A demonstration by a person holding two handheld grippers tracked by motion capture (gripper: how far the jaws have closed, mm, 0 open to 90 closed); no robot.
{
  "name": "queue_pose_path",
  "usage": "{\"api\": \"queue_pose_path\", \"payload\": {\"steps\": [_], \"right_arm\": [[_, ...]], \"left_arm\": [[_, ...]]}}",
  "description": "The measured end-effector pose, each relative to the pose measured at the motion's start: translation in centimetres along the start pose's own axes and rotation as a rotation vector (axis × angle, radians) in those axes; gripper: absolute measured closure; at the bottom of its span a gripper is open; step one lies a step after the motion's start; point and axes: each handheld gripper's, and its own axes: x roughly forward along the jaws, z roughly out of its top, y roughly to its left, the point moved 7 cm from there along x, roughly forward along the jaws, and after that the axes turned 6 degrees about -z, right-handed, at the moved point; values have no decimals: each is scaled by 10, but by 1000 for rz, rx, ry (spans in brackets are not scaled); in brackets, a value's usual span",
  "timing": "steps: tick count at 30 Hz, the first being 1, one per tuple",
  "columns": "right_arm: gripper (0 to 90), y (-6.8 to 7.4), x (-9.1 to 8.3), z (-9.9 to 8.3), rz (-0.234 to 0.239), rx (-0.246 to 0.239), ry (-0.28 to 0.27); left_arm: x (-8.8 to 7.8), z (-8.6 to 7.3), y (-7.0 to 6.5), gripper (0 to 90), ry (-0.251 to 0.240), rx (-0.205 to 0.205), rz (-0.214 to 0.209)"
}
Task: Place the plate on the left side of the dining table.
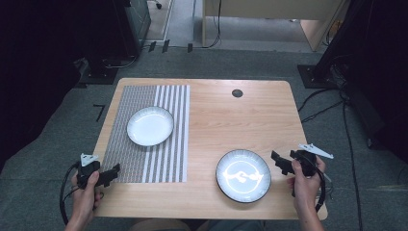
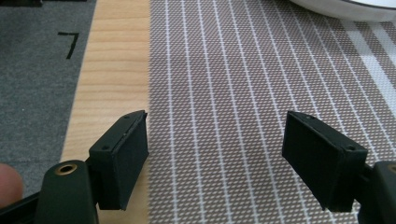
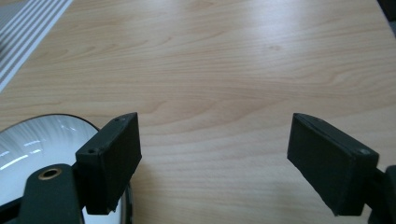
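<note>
Two white plates with dark rims are on the wooden table (image 1: 216, 120). One plate (image 1: 150, 125) rests on the striped grey placemat (image 1: 144, 159) at the left; its edge (image 2: 345, 8) shows at the top of the left gripper view. The other plate (image 1: 243, 175) lies on bare wood near the front right, and part of it (image 3: 32, 149) shows beside my right gripper's left jaw. My left gripper (image 1: 114, 174) hovers open at the placemat's (image 2: 233, 93) near left corner. My right gripper (image 1: 278, 162) stands open just right of the front plate, nothing between its jaws (image 3: 215, 163).
A small black round cap (image 1: 237, 93) sits in the table near its far edge. Cables (image 1: 327, 108) and stands lie on the grey carpet around the table. A black mark (image 2: 70, 43) shows on the floor left of the table.
</note>
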Motion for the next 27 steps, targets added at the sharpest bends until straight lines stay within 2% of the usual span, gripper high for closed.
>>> {"api": "queue_pose_path", "payload": {"steps": [4,8,15,17,21,24,26,27], "right_arm": [[169,-15,-3,-9,-31,-2,9],[160,-26,-5,-20,-60,-33,26],[160,-46,-10,-37,-108,-42,45],[155,-50,-10,-43,-120,-52,56],[153,-56,-14,-51,-136,-42,78],[153,-57,-15,-54,-144,-47,67],[153,-56,-15,-55,-158,-63,61],[149,-56,-15,-57,-177,-91,46]], "left_arm": [[-1,-5,4,226,0,-1,20],[-3,-9,6,225,3,30,48],[-7,-14,6,220,-18,43,63],[-8,-16,6,219,-24,43,64],[-9,-19,6,216,-37,43,58],[-9,-19,7,213,-48,39,43],[-9,-20,7,211,-53,39,44],[-9,-20,7,211,-55,39,44]]}}
